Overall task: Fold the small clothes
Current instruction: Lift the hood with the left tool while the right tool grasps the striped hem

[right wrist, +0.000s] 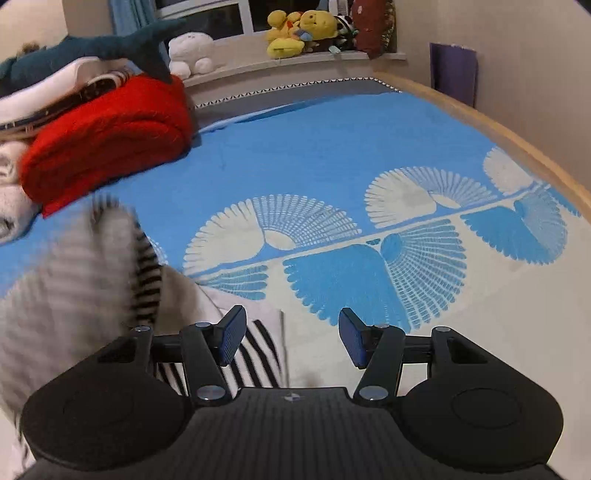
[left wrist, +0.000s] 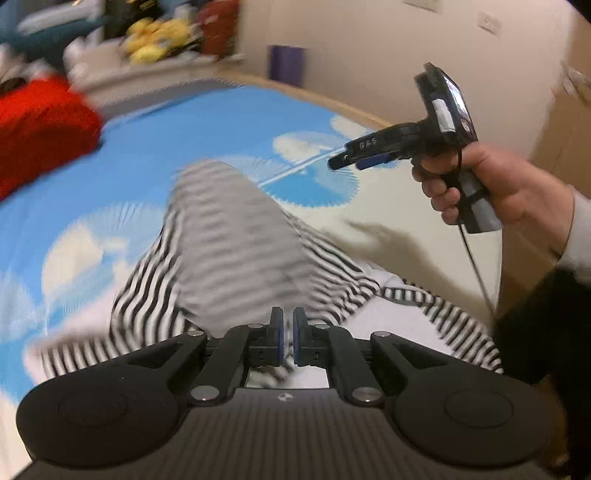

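My left gripper (left wrist: 288,334) is pinched on the black-and-white striped garment (left wrist: 229,251), its blue pads nearly together with the cloth caught between them and drawn up into a blurred peak above the bed (left wrist: 207,122). The rest of the garment trails down onto the blue-and-cream bedspread, one striped part running off to the right below my other arm. In the left wrist view my right hand (left wrist: 491,184) grips the handle of the right gripper (left wrist: 334,162), which hangs in the air over the bedspread's fan pattern, clear of the cloth.

From the right wrist view, the right gripper (right wrist: 291,339) stands spread, nothing between its blue pads (right wrist: 232,338); a striped edge of the garment (right wrist: 81,280) lies just beneath its left finger, and the lifted, blurred bulk of the fabric fills the lower left. A folded red blanket (right wrist: 110,136) sits at the far left of the bed, with a dark teal plush shark (right wrist: 110,44) above it. Yellow plush toys (right wrist: 303,31) line the window ledge beyond, and a purple panel (right wrist: 452,70) leans against the wall past the bed's wooden edge.
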